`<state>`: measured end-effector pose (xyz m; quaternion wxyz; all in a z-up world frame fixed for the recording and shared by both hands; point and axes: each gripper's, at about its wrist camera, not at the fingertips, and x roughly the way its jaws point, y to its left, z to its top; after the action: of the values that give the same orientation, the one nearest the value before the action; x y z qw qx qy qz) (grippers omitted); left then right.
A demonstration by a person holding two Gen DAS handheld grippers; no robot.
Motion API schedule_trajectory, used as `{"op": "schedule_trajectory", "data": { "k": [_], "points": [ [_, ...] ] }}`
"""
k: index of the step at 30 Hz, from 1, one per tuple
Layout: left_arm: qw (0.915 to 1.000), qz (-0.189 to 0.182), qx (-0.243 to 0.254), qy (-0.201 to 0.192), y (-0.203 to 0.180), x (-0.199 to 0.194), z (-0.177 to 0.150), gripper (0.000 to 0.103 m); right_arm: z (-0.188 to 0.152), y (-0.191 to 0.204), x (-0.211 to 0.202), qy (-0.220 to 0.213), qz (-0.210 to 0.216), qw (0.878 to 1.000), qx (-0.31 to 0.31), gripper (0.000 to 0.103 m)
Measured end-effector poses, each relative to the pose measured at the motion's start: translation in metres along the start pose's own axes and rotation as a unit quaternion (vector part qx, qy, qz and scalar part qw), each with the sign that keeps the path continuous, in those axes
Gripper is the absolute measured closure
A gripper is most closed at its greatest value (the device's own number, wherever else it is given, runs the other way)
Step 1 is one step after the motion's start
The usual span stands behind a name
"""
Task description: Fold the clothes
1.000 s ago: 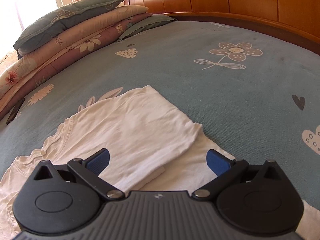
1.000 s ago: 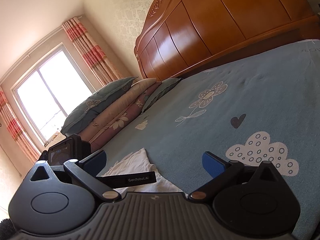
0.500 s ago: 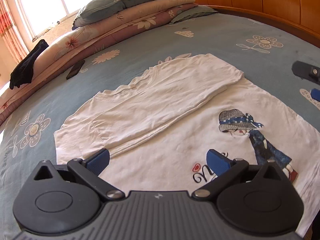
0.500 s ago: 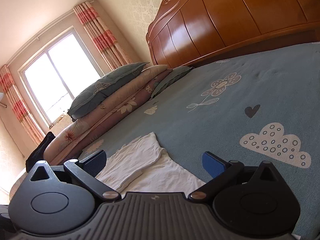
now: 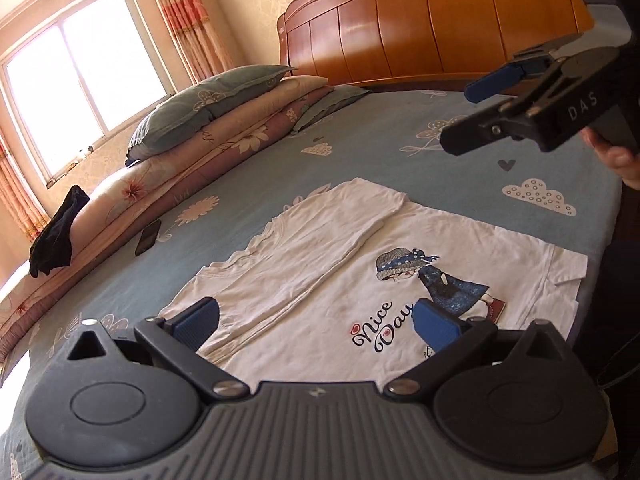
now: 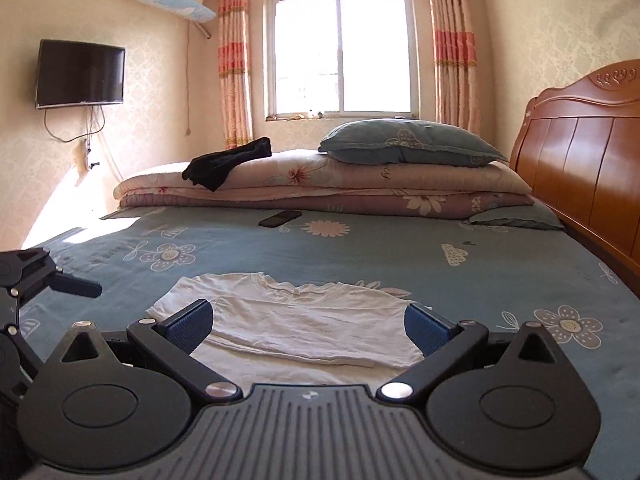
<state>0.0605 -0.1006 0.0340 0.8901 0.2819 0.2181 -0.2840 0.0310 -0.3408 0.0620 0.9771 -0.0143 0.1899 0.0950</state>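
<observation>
A white T-shirt [image 5: 360,272] with a printed girl and "Nice Day" lettering lies flat on the blue bed sheet [image 5: 400,136], its far side folded over onto the middle. My left gripper [image 5: 316,326] hovers open above the shirt's near edge with nothing between its fingers. The right gripper [image 5: 472,116] hangs open in the air at the upper right, held by a hand [image 5: 616,160]. In the right wrist view the folded shirt [image 6: 296,316] lies just beyond my open right gripper [image 6: 306,328], and the left gripper [image 6: 76,286] shows at the left edge.
Stacked quilts and a pillow [image 6: 408,148] line the far side of the bed, with a dark garment [image 6: 228,162] draped on them. A black phone [image 6: 280,219] lies on the sheet. The wooden headboard [image 5: 440,28] stands behind.
Both grippers have pulled back and risen away from the shirt, which now lies whole in view. The right gripper has swung to face the window side.
</observation>
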Motion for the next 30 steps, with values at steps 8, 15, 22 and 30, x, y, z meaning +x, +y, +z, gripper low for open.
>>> {"op": "schedule_trajectory", "data": {
  "k": [8, 15, 22, 30],
  "points": [
    [0.9955, 0.008, 0.066, 0.068, -0.051, 0.009, -0.075, 0.001, -0.05, 0.031, 0.016, 0.105, 0.028, 0.994, -0.017, 0.0],
    [0.9836, 0.008, 0.171, 0.057, -0.095, 0.006, -0.112, 0.001, -0.075, 0.058, 0.025, 0.146, 0.046, 0.987, -0.04, 0.0],
    [0.9776, 0.015, 0.204, 0.05, -0.106, 0.012, -0.124, 0.001, -0.081, 0.087, 0.033, 0.168, 0.054, 0.979, -0.103, 0.0],
    [0.9744, 0.021, 0.217, 0.053, -0.092, 0.012, -0.126, 0.001, -0.078, 0.094, 0.038, 0.177, 0.053, 0.973, -0.137, 0.0]
  ]
}}
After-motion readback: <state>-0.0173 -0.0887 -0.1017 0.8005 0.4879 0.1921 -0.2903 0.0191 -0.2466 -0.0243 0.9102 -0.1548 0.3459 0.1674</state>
